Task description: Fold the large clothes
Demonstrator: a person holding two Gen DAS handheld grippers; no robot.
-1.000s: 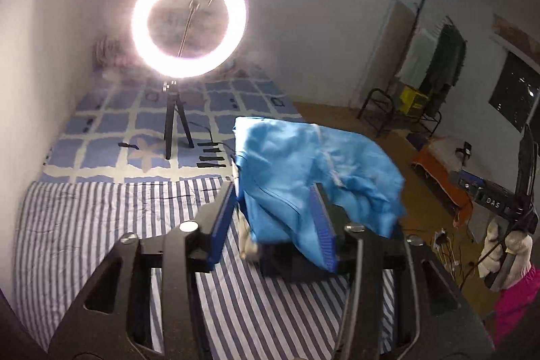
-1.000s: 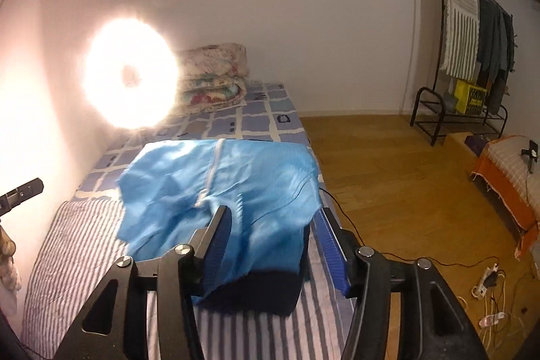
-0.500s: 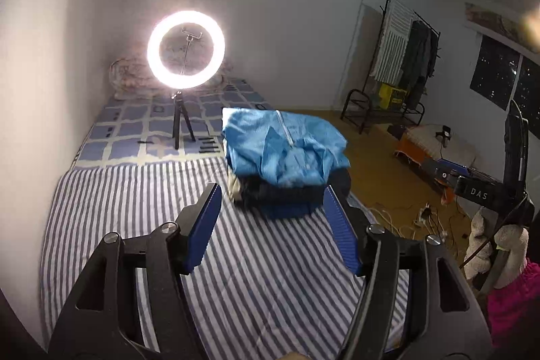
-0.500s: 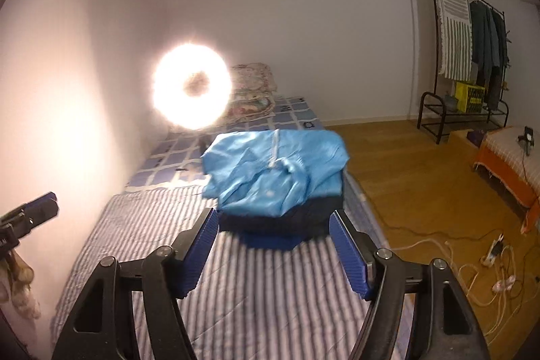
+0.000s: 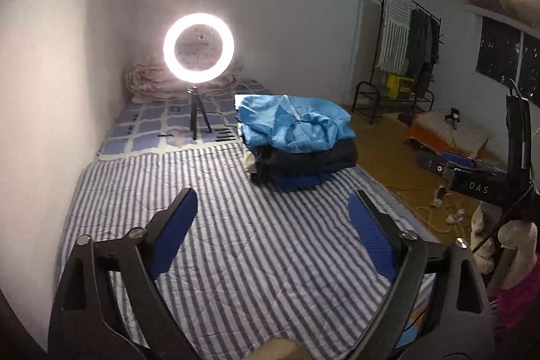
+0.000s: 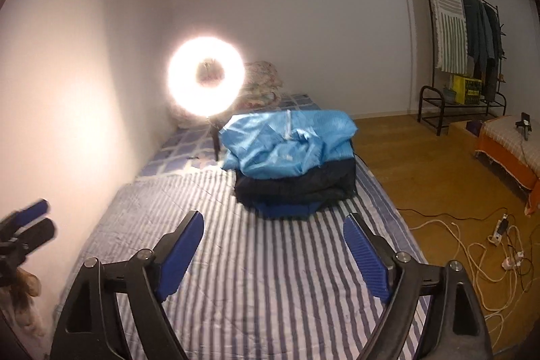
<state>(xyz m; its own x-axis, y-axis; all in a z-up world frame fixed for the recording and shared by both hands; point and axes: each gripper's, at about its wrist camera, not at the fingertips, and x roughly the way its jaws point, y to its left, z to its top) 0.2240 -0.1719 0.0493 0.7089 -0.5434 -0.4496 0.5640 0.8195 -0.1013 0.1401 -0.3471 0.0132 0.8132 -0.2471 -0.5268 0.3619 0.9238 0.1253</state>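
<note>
Opening with nothing between them, the left claw (image 5: 271,225) and right claw (image 6: 273,250) have let go the folded light-blue shiny jacket (image 6: 290,140), now lying at twelve o'clock atop the dark clothes pile (image 6: 297,188) on the striped bed (image 6: 270,292), so this fold seems finished.

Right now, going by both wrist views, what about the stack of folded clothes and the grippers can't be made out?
- Lower garments in the stack: only edges show under the light blue jacket; number and kinds unclear.
- The stack's far side: hidden by the stack in both views.
- Left gripper, jaws opening, nothing between them: in the right wrist view, only blurred fingertips show at the left edge.
- Right gripper, jaws opening, nothing between them: absent from the left wrist view.
</note>
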